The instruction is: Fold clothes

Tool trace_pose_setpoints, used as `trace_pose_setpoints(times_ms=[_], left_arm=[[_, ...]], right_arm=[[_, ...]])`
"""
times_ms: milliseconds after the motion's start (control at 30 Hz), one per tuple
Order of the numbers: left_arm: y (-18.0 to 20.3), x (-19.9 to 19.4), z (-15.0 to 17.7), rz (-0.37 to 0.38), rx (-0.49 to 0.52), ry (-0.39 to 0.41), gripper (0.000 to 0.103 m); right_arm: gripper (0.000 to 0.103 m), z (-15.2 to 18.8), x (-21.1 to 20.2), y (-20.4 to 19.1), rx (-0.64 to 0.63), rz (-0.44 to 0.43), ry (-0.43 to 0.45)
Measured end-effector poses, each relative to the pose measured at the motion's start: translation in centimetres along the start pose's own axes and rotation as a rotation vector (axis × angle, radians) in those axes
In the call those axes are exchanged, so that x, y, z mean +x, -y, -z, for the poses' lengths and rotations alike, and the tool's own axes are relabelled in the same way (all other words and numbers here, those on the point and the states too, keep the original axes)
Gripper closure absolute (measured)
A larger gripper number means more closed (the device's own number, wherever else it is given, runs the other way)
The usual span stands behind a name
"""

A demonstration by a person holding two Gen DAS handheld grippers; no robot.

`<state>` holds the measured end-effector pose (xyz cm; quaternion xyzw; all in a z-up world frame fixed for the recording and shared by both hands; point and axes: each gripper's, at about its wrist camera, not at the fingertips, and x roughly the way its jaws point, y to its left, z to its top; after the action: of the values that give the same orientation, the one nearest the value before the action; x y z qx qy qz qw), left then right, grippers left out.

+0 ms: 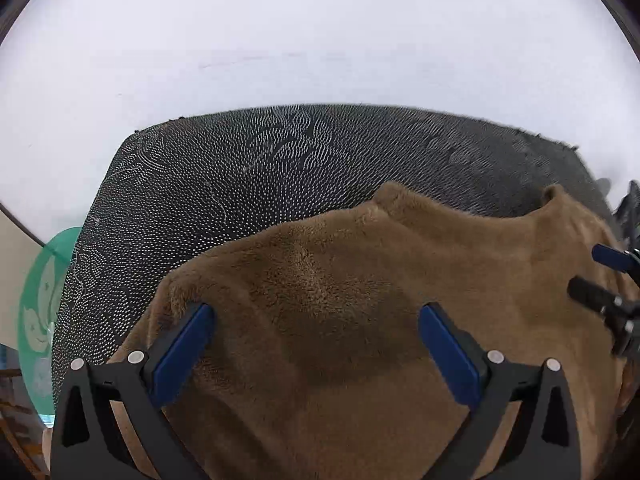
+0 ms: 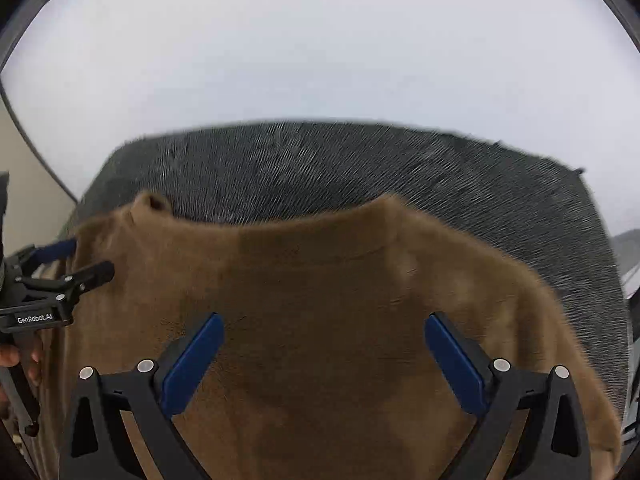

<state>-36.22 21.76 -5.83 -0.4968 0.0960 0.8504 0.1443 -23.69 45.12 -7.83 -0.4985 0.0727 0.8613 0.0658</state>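
Note:
A brown fuzzy garment [image 1: 360, 320] lies spread on a dark mat with white dots [image 1: 240, 184]; its neckline faces away from me. In the left wrist view my left gripper [image 1: 316, 312] hovers over the garment's left part, open, with only fabric below the blue pads [image 1: 184, 356]. My right gripper [image 1: 592, 274] shows at the right edge there. The right wrist view is motion-blurred: the right gripper [image 2: 324, 320] stands wide open above the garment [image 2: 320, 280], pressing on nothing. At that view's left edge is the left gripper [image 2: 80, 260], its fingers apart near the garment's shoulder.
The dotted mat [image 2: 360, 168] rests on a white table [image 1: 320, 40] that stretches far beyond it. A green translucent disc [image 1: 40, 320] sits off the mat's left edge. A person's hand [image 2: 12, 356] holds the left gripper's handle.

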Motion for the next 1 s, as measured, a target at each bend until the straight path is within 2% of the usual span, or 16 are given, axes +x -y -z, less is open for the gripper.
trace_pose_setpoints(times_ms=[67,133,333,467,600,800,900,1000], left_arm=[[0.0,1.1,-0.4,-0.021,-0.01,0.001,0.0],[-0.3,1.6,-1.0,-0.026,-0.036,0.018,0.0],[-0.6,2.9,-3.2,-0.04,-0.067,0.03,0.0],[-0.4,2.8,-3.4,-0.054,-0.072,0.046,0.0],[-0.6,0.9,-2.7,-0.077,-0.029,0.028,0.0],[-0.7,-5.3,1.7,-0.032,0.094,0.057,0.0],[-1.1,-7.1,4.7,0.021,0.116,0.045,0.0],[-1.2,-8.9,7.9,0.08,0.093,0.016,0.0]], right_arm=[[0.0,-0.2,1.8,-0.8,-0.02,0.056,-0.013],[0.0,-0.8,2.4,-1.3,-0.036,0.079,0.022],[0.0,-3.0,3.8,-1.0,-0.044,0.065,0.023],[0.0,-2.8,3.7,-1.1,-0.052,0.06,0.042],[0.0,-1.7,2.5,-0.8,-0.061,0.063,0.051],[0.0,3.5,-5.7,0.6,-0.072,-0.032,0.094],[0.0,8.6,-10.6,0.4,-0.127,-0.13,0.092],[0.0,13.5,-14.7,0.4,-0.2,-0.216,0.097]])
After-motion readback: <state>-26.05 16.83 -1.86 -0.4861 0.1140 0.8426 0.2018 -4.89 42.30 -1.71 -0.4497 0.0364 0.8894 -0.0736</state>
